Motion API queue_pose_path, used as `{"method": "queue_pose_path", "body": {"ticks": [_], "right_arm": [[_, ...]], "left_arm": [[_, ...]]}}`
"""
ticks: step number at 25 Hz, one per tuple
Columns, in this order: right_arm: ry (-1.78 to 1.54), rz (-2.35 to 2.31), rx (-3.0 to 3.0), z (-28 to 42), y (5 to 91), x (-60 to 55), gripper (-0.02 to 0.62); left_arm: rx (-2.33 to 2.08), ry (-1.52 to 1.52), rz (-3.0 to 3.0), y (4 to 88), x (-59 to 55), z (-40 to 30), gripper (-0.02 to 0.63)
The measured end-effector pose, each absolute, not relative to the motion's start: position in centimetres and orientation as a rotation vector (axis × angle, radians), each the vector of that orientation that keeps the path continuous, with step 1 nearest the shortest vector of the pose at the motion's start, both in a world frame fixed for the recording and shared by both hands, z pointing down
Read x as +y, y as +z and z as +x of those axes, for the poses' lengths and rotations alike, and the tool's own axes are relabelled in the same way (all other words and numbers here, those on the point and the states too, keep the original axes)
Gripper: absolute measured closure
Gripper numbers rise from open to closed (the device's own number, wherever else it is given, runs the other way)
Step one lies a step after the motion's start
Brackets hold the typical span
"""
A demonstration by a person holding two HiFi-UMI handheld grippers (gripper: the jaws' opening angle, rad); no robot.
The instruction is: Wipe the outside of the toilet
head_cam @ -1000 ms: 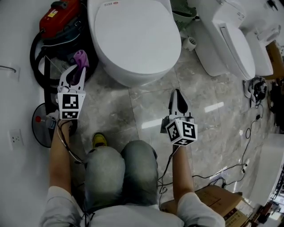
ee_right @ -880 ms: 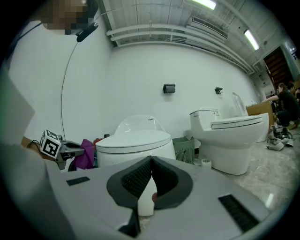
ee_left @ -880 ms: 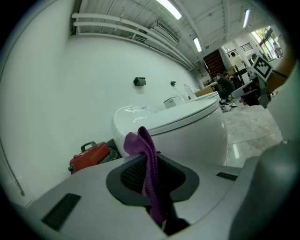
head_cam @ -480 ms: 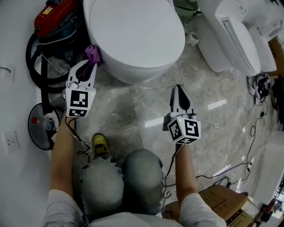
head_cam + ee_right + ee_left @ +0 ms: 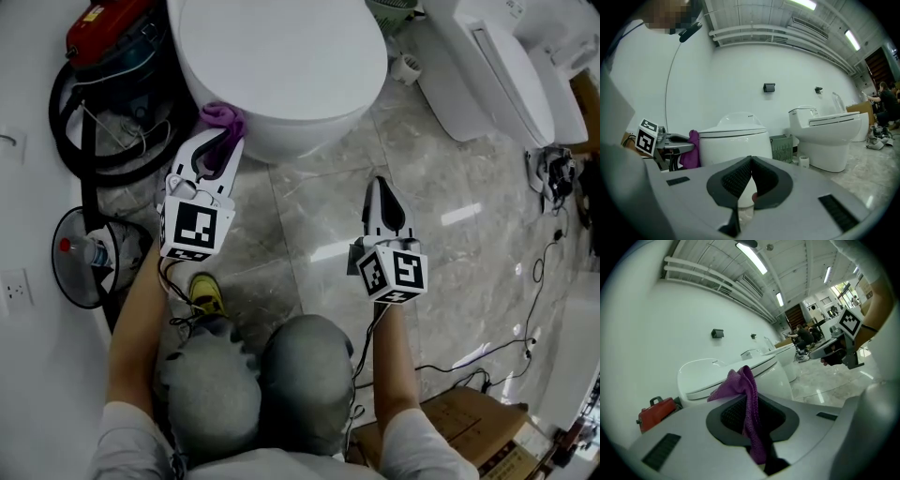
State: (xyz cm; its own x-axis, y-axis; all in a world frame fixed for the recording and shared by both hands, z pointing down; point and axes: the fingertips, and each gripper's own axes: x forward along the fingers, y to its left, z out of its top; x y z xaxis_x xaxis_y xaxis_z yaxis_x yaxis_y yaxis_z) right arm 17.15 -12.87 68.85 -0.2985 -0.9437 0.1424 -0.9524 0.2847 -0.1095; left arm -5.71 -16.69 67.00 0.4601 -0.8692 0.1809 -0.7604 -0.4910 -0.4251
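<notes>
From the head view, you are crouched on the marble floor (image 5: 309, 216) in front of the toilet (image 5: 281, 66), whose lid is down. Your left gripper (image 5: 217, 148) reaches far and a little right, with a purple cloth (image 5: 223, 117) bunched at its tips. The cloth lies against the near left side of the bowl, though this view does not show whether it presses on the porcelain. Your right gripper (image 5: 379, 186) hangs over bare floor, near of the bowl and well apart from it. A red vacuum (image 5: 103, 23) with a black hose sits far left. A second toilet (image 5: 497, 75) stands far right, and a yellow shoe (image 5: 208, 292) shows beside your knees (image 5: 253, 384). A cardboard box (image 5: 469, 431) is at the near right.

In the left gripper view, your jaws are pinching the cloth. It runs up between the black pads and flops over their tips in a loose fold. The toilet rises just beyond it, with the vacuum low on the left and your right gripper out to the right.

In the right gripper view, your jaws are pressed together with nothing between them. The toilet stands straight ahead. Your left gripper comes in from the left, and the cloth hangs at the bowl's left side. The second toilet is off to the right, with a green basket (image 5: 782, 147) between the two.
</notes>
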Motion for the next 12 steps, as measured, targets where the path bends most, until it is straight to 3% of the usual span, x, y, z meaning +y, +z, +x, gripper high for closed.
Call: {"method": "queue_pose_path", "body": {"ticks": [12], "right_arm": [[0.279,1.852,-2.444,19.3,70.1,-11.1,0.588]], "left_arm": [[1.041,-0.528,-2.522,68.5,-14.2,6.3,0.538]]}}
